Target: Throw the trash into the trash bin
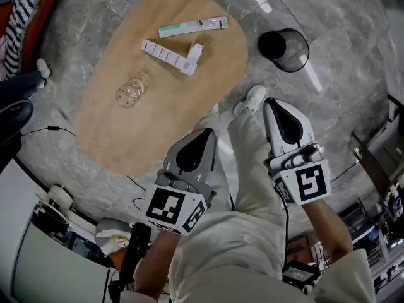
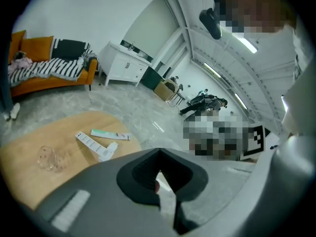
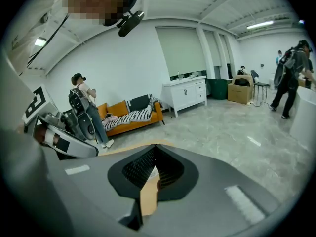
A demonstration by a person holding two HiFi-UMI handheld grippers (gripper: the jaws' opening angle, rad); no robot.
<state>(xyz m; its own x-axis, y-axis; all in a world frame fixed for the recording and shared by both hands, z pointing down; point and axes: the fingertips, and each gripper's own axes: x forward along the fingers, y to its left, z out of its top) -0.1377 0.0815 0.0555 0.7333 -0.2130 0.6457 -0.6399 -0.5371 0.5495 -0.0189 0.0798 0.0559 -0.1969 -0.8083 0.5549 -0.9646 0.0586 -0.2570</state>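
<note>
You're holding both grippers low over your own lap, short of the oval wooden worktop (image 1: 145,137), and neither has anything in it. In the left gripper view the left gripper (image 2: 159,151) has its jaws brought together with nothing between them. The same shows for the right gripper (image 3: 154,147) in the right gripper view: jaws closed and empty. From the head view, the left gripper (image 1: 203,137) points toward the near edge of the worktop, just beside your trouser leg. The right gripper (image 1: 276,106) sits on the other side of that leg, close to your white shoe (image 1: 251,98). All the trash lies on the far half of the worktop, well apart from both grippers. A long green-and-white packet (image 1: 192,27) lies farthest from you. Just in front of it is a white strip box (image 1: 172,56) bent into an L. A crumpled clear plastic piece (image 1: 131,93) lies to the left of those, nearer the middle. The left gripper view shows the same three: the packet (image 2: 110,135), the strip box (image 2: 96,146) and the clear plastic (image 2: 48,158). The black mesh trash bin (image 1: 295,54) stands upright on the grey stone floor, off the worktop's right end and beyond the right gripper. An orange sofa (image 3: 131,117) with a striped blanket stands against the far wall.
</note>
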